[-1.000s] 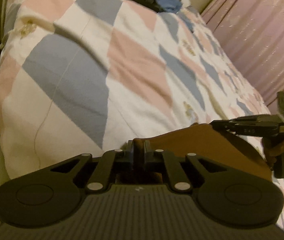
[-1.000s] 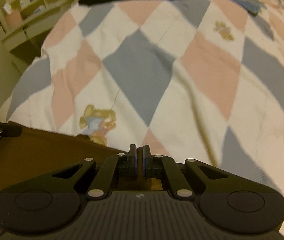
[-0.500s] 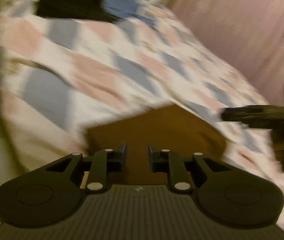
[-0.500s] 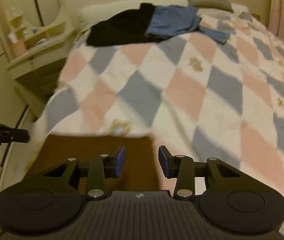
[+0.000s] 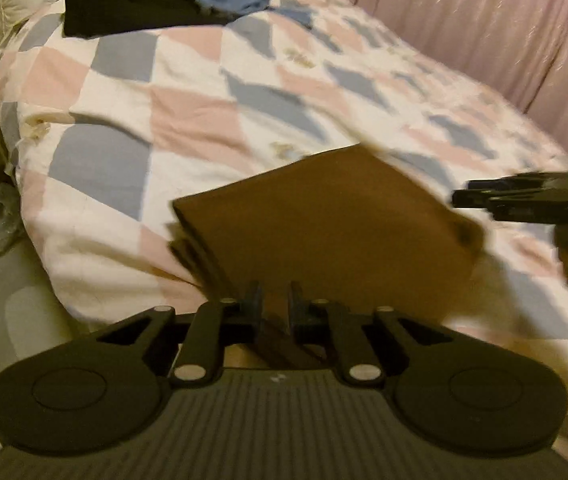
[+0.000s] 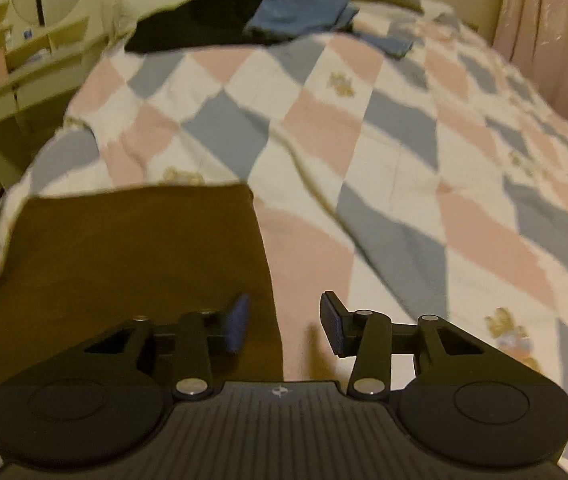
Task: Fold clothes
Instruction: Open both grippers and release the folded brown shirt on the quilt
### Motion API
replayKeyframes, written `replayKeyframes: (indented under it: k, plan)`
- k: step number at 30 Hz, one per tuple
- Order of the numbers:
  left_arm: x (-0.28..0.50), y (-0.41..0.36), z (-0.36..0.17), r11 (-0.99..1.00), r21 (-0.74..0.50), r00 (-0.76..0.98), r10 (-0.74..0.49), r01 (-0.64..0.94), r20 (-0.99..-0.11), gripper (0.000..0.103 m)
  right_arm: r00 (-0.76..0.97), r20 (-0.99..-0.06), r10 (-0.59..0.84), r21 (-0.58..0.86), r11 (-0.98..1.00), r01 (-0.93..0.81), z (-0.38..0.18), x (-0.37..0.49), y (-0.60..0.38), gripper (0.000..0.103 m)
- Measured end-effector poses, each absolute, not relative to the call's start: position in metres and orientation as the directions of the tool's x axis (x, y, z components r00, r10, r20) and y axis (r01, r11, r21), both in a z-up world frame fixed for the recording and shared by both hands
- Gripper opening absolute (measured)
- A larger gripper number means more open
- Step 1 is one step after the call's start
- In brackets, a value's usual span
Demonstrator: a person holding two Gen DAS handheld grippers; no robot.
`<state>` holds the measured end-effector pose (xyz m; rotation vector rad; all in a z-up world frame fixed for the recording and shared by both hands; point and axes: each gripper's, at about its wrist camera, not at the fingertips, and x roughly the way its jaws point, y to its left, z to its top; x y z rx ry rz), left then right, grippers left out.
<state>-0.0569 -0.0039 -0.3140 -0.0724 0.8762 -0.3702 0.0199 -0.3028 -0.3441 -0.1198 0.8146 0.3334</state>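
The brown garment lies folded flat at the near edge of the bed, on the checked quilt. A second ago both claws pinched its near edge; now both have let go. The left gripper has its fingers slightly apart above the near edge. The right gripper is spread wide over the garment's right edge. Black clothes and blue clothes lie at the far end.

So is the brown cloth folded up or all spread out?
Folded. The brown cloth lies on the quilt as a neat rectangle with straight edges, and stacked layers show along its left side.
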Motion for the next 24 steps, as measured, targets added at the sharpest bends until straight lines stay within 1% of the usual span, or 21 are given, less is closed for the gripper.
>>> replayKeyframes:
  k: [1,4,5,6,8,9,10,13,15,16,17,21,22,24]
  plan:
    - [-0.066,-0.012,-0.311,0.928,-0.225,0.573,-0.362,0.296,-0.735,0.009,0.646,-0.715,0.267,0.036,0.937,-0.348,-0.336,0.011,-0.304,0.043]
    - [-0.087,-0.040,-0.314,0.915,-0.250,0.539,-0.391,0.318,-0.746,0.016,0.635,-0.696,0.336,0.061,0.908,-0.414,-0.324,-0.017,-0.300,0.043]
    - [-0.089,-0.048,-0.325,0.924,-0.239,0.528,-0.368,0.299,-0.765,0.017,0.617,-0.702,0.356,0.069,0.896,-0.439,-0.327,-0.023,-0.297,0.043]
    - [-0.088,-0.051,-0.336,0.933,-0.245,0.516,-0.350,0.263,-0.782,0.017,0.594,-0.718,0.361,0.063,0.885,-0.462,-0.334,-0.026,-0.293,0.040]
    - [-0.083,-0.045,-0.348,0.936,-0.308,0.502,-0.351,0.170,-0.791,0.017,0.569,-0.753,0.330,0.017,0.875,-0.484,-0.352,-0.024,-0.285,0.039]
    - [-0.081,-0.041,-0.350,0.933,-0.337,0.505,-0.352,0.126,-0.788,0.017,0.569,-0.754,0.328,0.016,0.875,-0.484,-0.360,-0.022,-0.286,0.039]
    - [-0.081,-0.041,-0.348,0.936,-0.336,0.511,-0.339,0.103,-0.790,0.018,0.568,-0.754,0.331,0.029,0.880,-0.475,-0.364,-0.019,-0.287,0.039]
    - [-0.086,-0.048,-0.333,0.964,-0.258,0.535,-0.251,0.063,-0.807,0.018,0.580,-0.751,0.314,0.051,0.905,-0.423,-0.358,-0.012,-0.292,0.038]
    - [-0.093,-0.054,-0.322,0.978,-0.208,0.518,-0.179,0.001,-0.836,0.019,0.605,-0.758,0.243,0.000,0.928,-0.373,-0.346,-0.016,-0.295,0.038]
    - [-0.097,-0.056,-0.318,0.980,-0.197,0.503,-0.155,-0.031,-0.850,0.019,0.606,-0.763,0.223,0.001,0.939,-0.344,-0.339,-0.021,-0.299,0.039]
    - [-0.102,-0.059,-0.311,0.980,-0.188,0.488,-0.134,-0.063,-0.863,0.020,0.598,-0.770,0.223,0.032,0.949,-0.314,-0.332,-0.026,-0.306,0.039]
    - [-0.133,-0.076,-0.277,0.982,-0.138,0.447,-0.069,-0.125,-0.892,0.036,0.543,-0.795,0.269,0.158,0.957,-0.243,-0.301,-0.061,-0.321,0.042]
    - [-0.142,-0.081,-0.267,0.984,-0.125,0.445,-0.057,-0.125,-0.894,0.038,0.539,-0.797,0.272,0.165,0.957,-0.240,-0.291,-0.073,-0.321,0.043]
    - [-0.161,-0.090,-0.246,0.988,-0.101,0.449,-0.038,-0.117,-0.893,0.042,0.529,-0.801,0.280,0.181,0.956,-0.232,-0.271,-0.097,-0.321,0.052]
